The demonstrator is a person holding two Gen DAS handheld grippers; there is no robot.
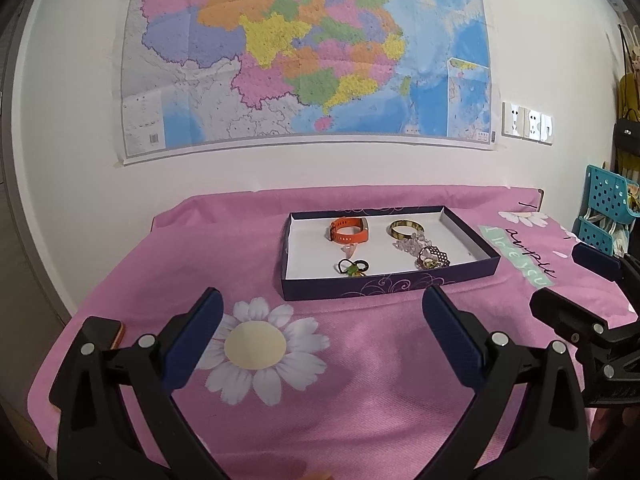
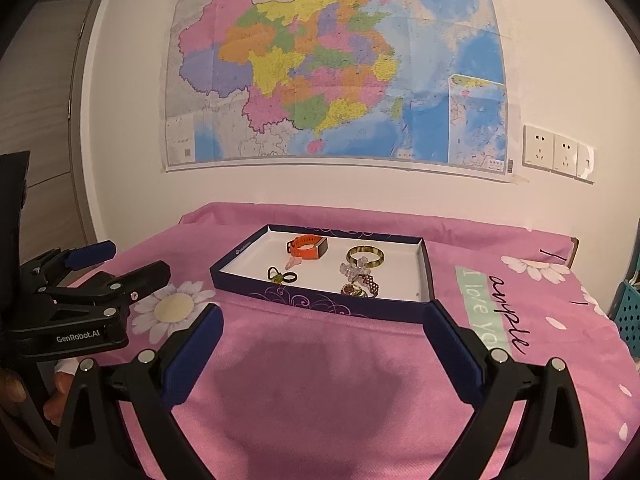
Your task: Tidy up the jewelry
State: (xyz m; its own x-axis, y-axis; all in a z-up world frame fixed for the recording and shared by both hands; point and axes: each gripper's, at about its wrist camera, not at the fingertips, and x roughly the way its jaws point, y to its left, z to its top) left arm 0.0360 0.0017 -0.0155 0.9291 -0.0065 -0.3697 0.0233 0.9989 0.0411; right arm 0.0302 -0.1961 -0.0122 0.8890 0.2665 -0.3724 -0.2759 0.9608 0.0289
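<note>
A shallow dark blue box (image 1: 384,285) (image 2: 312,300) with a white inside sits on the pink cloth. In it lie an orange watch band (image 1: 349,230) (image 2: 307,247), a gold bangle (image 1: 405,229) (image 2: 365,256), a black hair tie with a green charm (image 1: 352,267) (image 2: 281,275), a pale pink crystal piece (image 1: 408,243) (image 2: 353,268) and a dark red beaded piece (image 1: 432,259) (image 2: 362,285). My left gripper (image 1: 322,306) (image 2: 120,264) is open and empty, hovering short of the box. My right gripper (image 2: 322,318) (image 1: 560,280) is open and empty, also in front of the box.
The table is covered by a pink cloth with white daisies (image 1: 256,346) and stands against a wall with a big map (image 1: 304,52). Blue plastic baskets (image 1: 608,208) stand at the right. Wall sockets (image 2: 558,156) are at the right.
</note>
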